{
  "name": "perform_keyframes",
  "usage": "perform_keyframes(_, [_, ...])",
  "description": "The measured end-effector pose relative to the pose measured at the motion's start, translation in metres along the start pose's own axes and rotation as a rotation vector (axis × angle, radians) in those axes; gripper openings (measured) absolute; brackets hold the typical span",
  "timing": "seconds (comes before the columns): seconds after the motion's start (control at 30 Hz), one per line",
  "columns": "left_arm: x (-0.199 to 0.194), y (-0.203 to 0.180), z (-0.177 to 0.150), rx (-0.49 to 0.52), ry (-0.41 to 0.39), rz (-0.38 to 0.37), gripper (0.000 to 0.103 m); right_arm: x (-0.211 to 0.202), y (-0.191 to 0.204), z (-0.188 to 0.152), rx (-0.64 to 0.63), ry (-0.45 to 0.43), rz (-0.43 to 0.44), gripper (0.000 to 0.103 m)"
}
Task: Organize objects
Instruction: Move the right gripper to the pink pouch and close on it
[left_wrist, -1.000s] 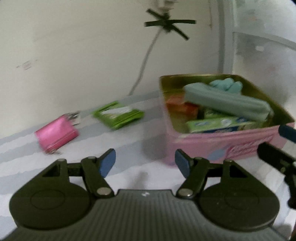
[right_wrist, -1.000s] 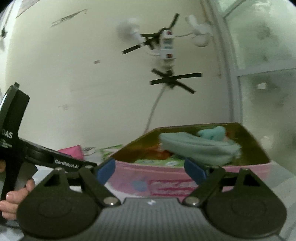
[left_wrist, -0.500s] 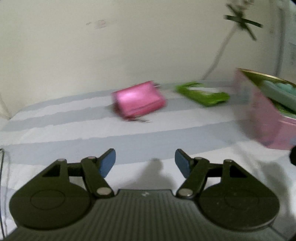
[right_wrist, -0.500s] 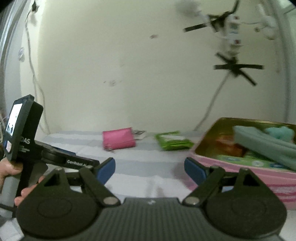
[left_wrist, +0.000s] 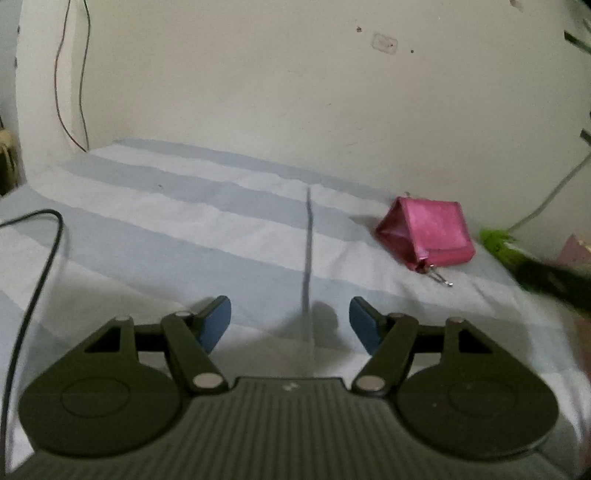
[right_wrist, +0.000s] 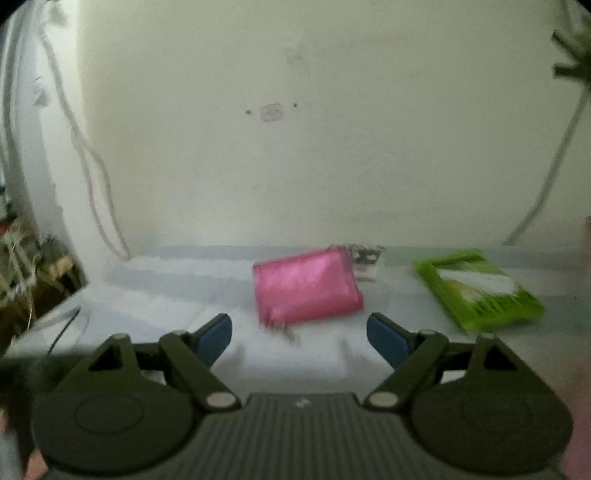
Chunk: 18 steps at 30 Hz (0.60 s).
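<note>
Here, everything was placed relative to the pink pouch, going left to right.

Black cable (left_wrist: 40, 266): lay curled on the striped sheet (left_wrist: 184, 229), well to the left of the pink pouch in the left wrist view.

Left gripper (left_wrist: 290, 323): its blue-tipped jaws were spread wide with nothing between them, low over the sheet, nearer the camera than the pouch and to its left.

Seam line (left_wrist: 308, 258): a thin dark line ran along the sheet toward the wall, left of the pouch.

Pink pouch (left_wrist: 428, 230): rested on the sheet near the wall, touched by neither gripper, with a small metal clip at its near corner; in the right wrist view the pink pouch (right_wrist: 306, 291) sat just beyond the gap between the fingers.

Right gripper (right_wrist: 299, 332): its jaws were spread apart and empty, just in front of the pouch.

Small card (right_wrist: 365, 260): lay behind the pouch's right corner, close to it; whether they touched could not be told.

Green packet (right_wrist: 480, 291): lay flat on the sheet to the right of the pouch, apart from it; in the left wrist view only a blurred edge of the green packet (left_wrist: 498, 242) showed.

White cord (right_wrist: 546, 177): hung down the wall, right of the pouch.
</note>
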<state>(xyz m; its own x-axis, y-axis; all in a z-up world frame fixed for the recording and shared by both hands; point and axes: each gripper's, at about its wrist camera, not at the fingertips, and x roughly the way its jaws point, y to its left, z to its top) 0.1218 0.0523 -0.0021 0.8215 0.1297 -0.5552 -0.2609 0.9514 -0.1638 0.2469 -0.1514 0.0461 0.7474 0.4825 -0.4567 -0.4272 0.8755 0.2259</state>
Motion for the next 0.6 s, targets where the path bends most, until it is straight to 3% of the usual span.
perform_keyframes(0.1, [-0.005, -0.002, -0.002, 0.021, -0.014, -0.022, 0.073, 0.045, -0.019, 0.02, 0.091, 0.002, -0.016, 0.076])
perform_keyframes(0.23, [-0.006, 0.0, -0.002, 0.026, -0.009, -0.04, 0.073, 0.092, -0.053, 0.028, 0.264, 0.038, 0.04, 0.068])
perform_keyframes(0.27, [-0.005, 0.002, -0.001, 0.014, 0.002, -0.045, 0.073, 0.099, -0.058, 0.026, 0.29, 0.059, 0.07, 0.056])
perform_keyframes(0.33, [-0.005, 0.009, 0.0, -0.016, 0.021, -0.054, 0.074, 0.104, -0.06, 0.024, 0.303, 0.081, 0.136, 0.042])
perform_keyframes(0.37, [-0.006, 0.01, 0.001, -0.027, 0.02, -0.06, 0.076, 0.102, -0.058, 0.023, 0.284, 0.08, 0.15, 0.024])
perform_keyframes(0.4, [-0.005, 0.011, 0.001, -0.034, 0.022, -0.064, 0.076, 0.101, -0.056, 0.022, 0.276, 0.083, 0.169, 0.018])
perform_keyframes(0.6, [-0.007, 0.014, 0.001, -0.066, 0.01, -0.073, 0.078, 0.067, -0.04, 0.004, 0.269, 0.108, 0.193, 0.012])
